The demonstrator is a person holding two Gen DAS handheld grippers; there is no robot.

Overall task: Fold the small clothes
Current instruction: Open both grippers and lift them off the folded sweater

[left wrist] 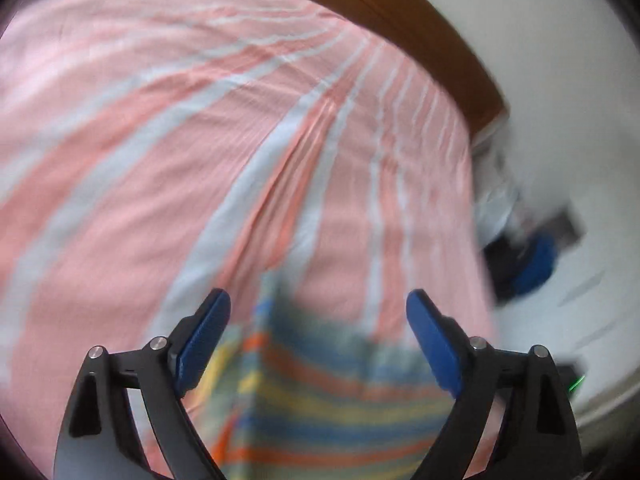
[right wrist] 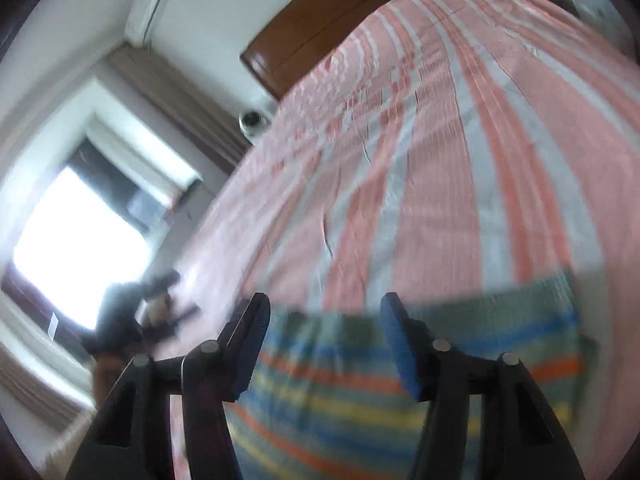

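Home bedroom: big bed w/ pink-and-white striped sheet (right wrist: pixel 460 160), wooden headboard (right wrist: pixel 304 36), window (right wrist: pixel 80 248) w/ brown curtains (right wrist: pixel 180 108), wall AC unit (right wrist: pixel 150 6) up high, white walls.

Daylight floods in from a window (right wrist: pixel 80 248) at the left of the right wrist view, blown out to pure white. Both fisheye views bend straight lines and darken to black at the corners. Motion blur smears the striped cloth (left wrist: pixel 328 392) and the pink bedsheet (left wrist: pixel 160 120); light is soft and even, shadows faint
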